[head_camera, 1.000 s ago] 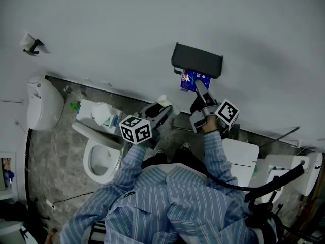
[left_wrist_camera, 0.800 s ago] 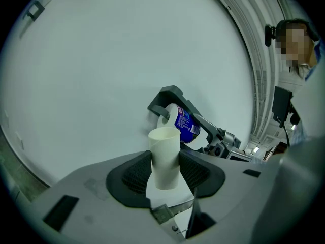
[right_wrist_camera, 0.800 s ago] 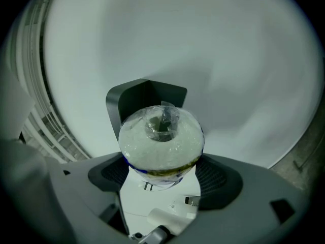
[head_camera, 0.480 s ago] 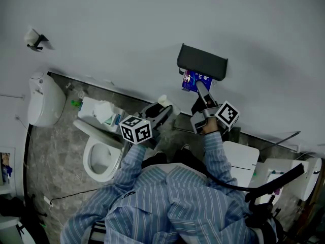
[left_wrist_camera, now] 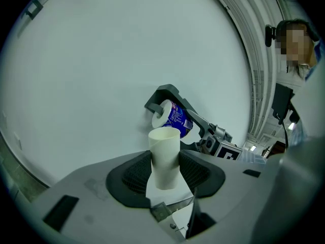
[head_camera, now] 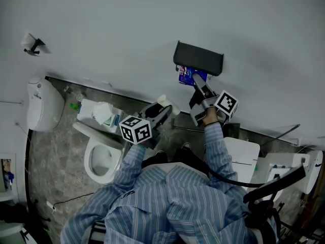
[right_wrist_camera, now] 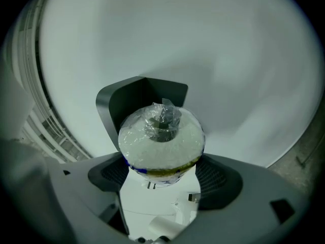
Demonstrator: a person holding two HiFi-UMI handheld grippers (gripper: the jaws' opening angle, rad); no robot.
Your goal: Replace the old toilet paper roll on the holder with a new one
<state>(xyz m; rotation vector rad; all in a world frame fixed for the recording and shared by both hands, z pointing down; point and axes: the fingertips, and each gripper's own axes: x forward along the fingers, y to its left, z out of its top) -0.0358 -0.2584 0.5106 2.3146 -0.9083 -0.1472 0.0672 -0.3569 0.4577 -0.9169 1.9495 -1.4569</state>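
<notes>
Two grippers are in your hands, and each one holds something. Your left gripper [left_wrist_camera: 165, 171] has its jaws closed on a short white cardboard tube [left_wrist_camera: 165, 156], the bare middle of a used-up roll; the tube stands upright between the dark pads, with its open top poking out above them; you hold this gripper lower than the other one and to its left, away from the plain white wall [head_camera: 111, 29].

Your right gripper [right_wrist_camera: 162, 176] has its jaws pressed on both sides of a fat new toilet paper roll in clear plastic wrap with blue print [right_wrist_camera: 161, 145]; the wrap is bunched over the hole in the roll's end, and that end faces the right gripper's camera; this roll is up at the dark grey hooded holder [right_wrist_camera: 127, 103] on the wall, just under its hood; no view shows if the roll sits on the holder's bar. In the left gripper view the new roll looks tilted below the hood.

Down on the grey stone floor [head_camera: 53, 151] a white toilet [head_camera: 99, 161] stands to your left, well apart from the holder; your blue striped sleeves [head_camera: 216, 151] reach out to both grippers.
</notes>
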